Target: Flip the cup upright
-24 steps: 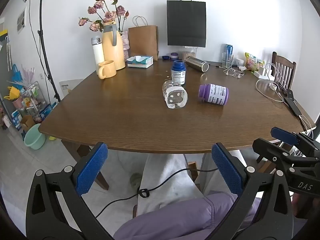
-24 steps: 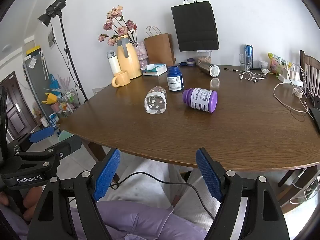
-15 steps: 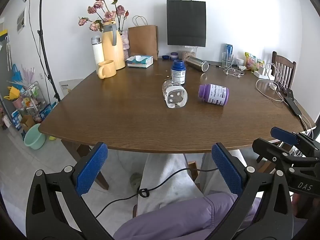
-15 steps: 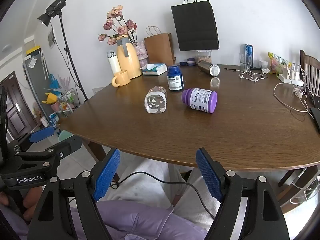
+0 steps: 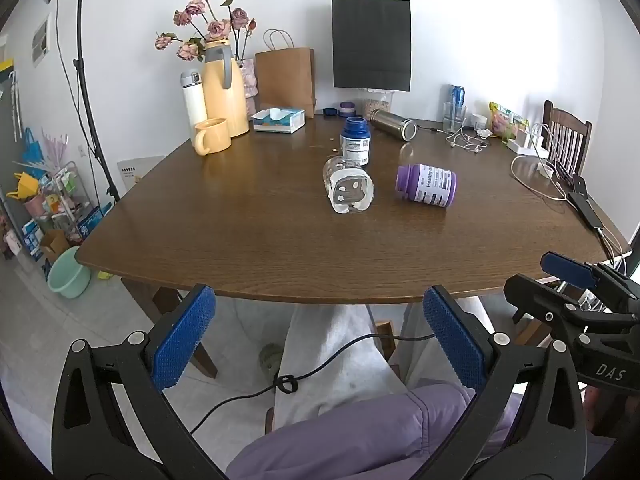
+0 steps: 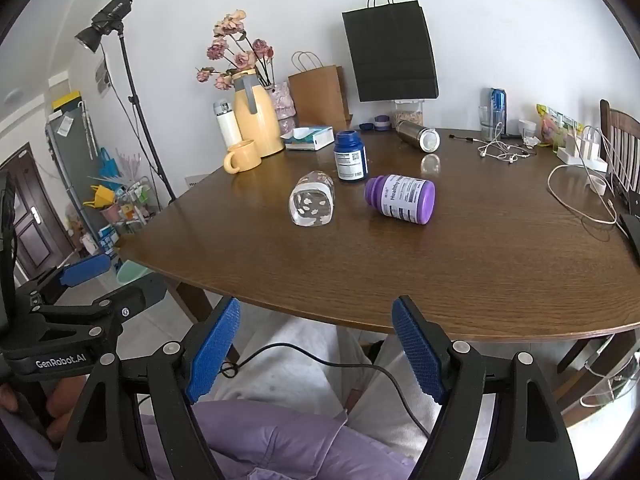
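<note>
A clear glass cup [image 5: 349, 190] with white spots lies on its side near the middle of the brown table [image 5: 240, 232], its base toward me. It also shows in the right wrist view [image 6: 312, 204]. My left gripper [image 5: 318, 338] is open and empty, held below and in front of the table's near edge. My right gripper [image 6: 316, 350] is open and empty too, also short of the table edge. Each gripper shows at the side of the other's view.
A purple bottle [image 5: 427, 184] lies on its side right of the cup. A blue bottle [image 5: 355, 141] stands just behind the cup. A yellow mug [image 5: 212, 135], yellow jug, tissue box, steel flask [image 5: 393, 124], paper bags and cables line the far and right sides.
</note>
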